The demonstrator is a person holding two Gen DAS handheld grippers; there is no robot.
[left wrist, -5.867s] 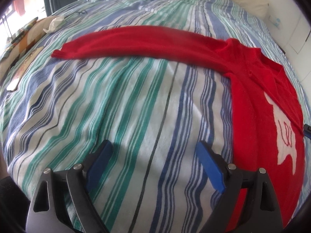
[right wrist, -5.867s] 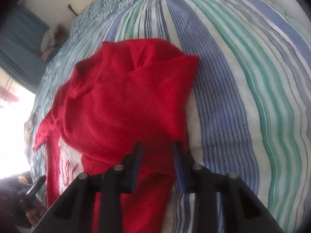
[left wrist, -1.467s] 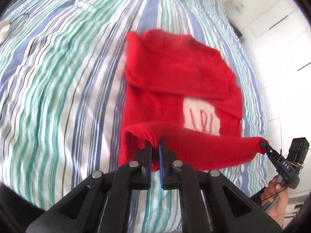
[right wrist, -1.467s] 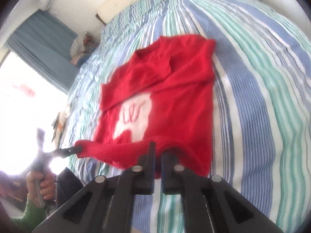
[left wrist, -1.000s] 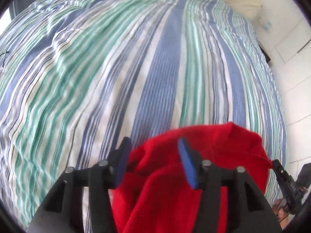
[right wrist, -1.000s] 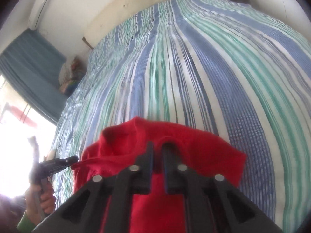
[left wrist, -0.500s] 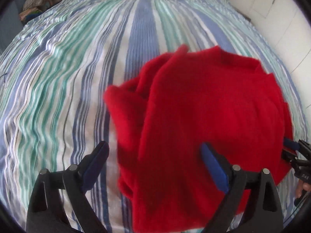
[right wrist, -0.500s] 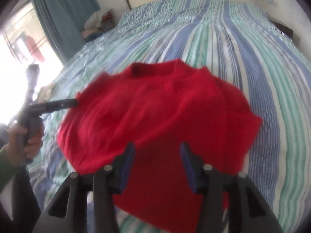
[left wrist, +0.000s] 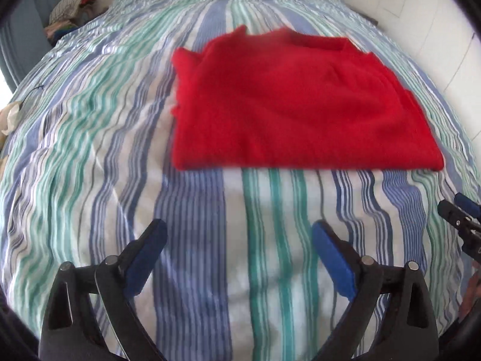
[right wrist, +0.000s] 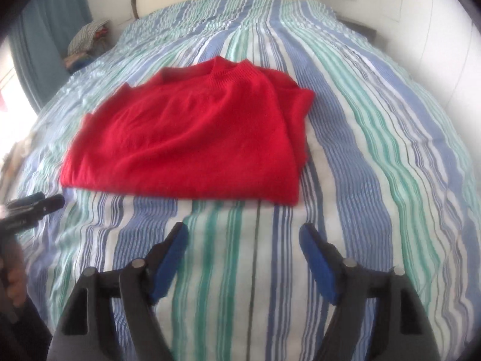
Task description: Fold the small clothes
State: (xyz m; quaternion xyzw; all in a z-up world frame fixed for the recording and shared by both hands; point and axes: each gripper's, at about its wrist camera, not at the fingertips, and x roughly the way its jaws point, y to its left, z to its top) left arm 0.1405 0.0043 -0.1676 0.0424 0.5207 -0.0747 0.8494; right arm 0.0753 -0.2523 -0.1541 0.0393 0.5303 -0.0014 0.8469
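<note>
Clothes pile point(left wrist: 70, 10) at far left edge of bed point(left wrist: 90, 138), by curtain point(right wrist: 42, 42). Left gripper point(left wrist: 237, 258) over striped sheet, fingers point(left wrist: 144, 255) spread wide, grasping nothing. Red sweater point(left wrist: 288, 102) folded flat mid-bed, just beyond both grippers, untouched. Right gripper point(right wrist: 243, 258) alongside, fingers point(right wrist: 318, 261) likewise released, empty.
</note>
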